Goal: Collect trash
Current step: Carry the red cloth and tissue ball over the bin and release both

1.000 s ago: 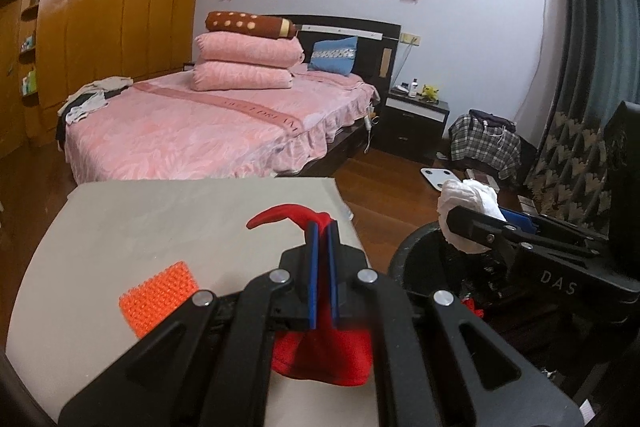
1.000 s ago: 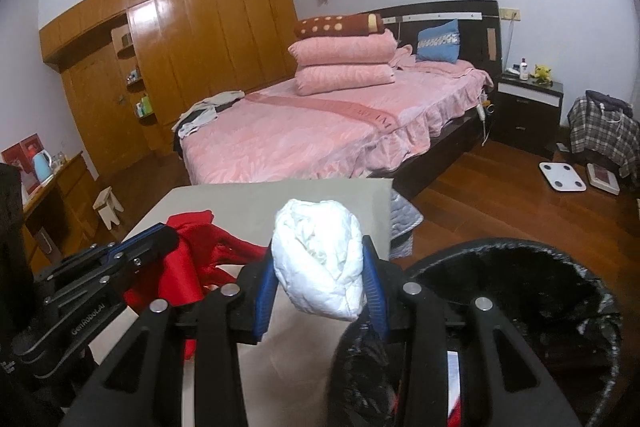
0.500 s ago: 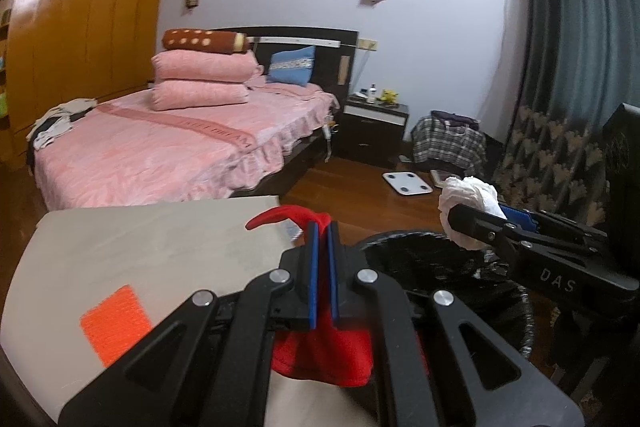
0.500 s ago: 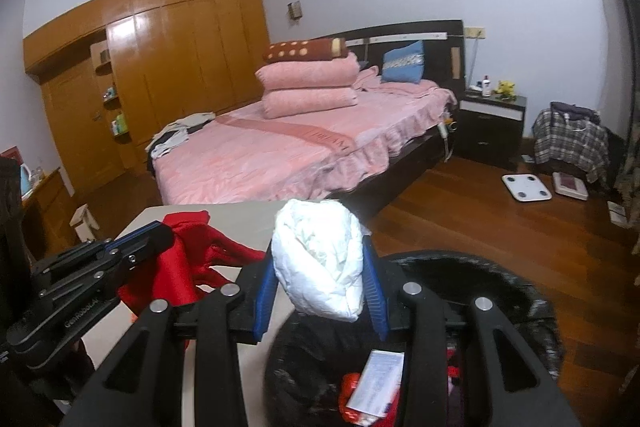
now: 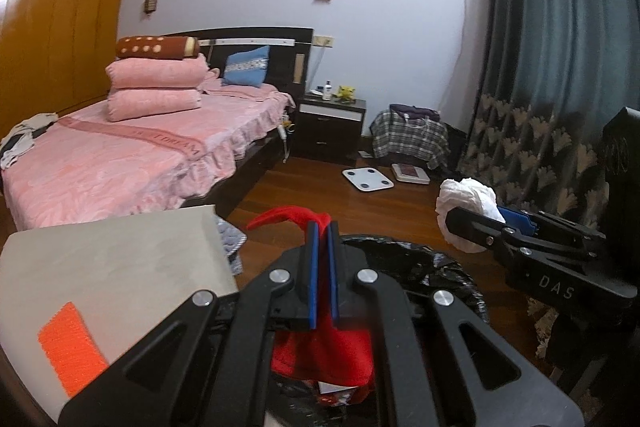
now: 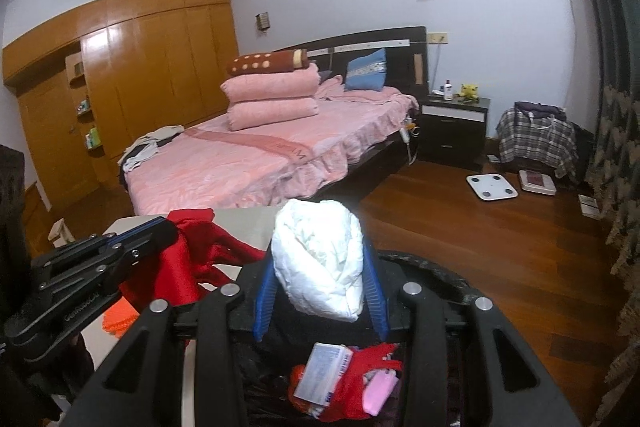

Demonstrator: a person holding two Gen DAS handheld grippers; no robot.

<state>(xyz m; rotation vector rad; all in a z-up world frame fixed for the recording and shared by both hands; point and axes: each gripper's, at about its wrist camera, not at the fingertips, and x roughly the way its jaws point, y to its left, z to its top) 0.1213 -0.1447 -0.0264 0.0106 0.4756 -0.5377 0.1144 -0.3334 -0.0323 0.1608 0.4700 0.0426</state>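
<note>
Red cloth (image 5: 320,351) is clamped in the left gripper (image 5: 322,227) and white wad (image 6: 320,255) in the right gripper (image 6: 320,291), both held over the bin (image 6: 440,275) for dropping.

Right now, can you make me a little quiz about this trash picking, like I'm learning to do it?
1. True or false: the left gripper pinches a red cloth.
2. What does the right gripper hold? A) crumpled white paper B) a blue pillow C) a bottle
3. Fill in: on the grey table lies an ______ mesh scrap.

Key
1. True.
2. A, the crumpled white paper, above the black-lined trash bin.
3. Orange.
</note>
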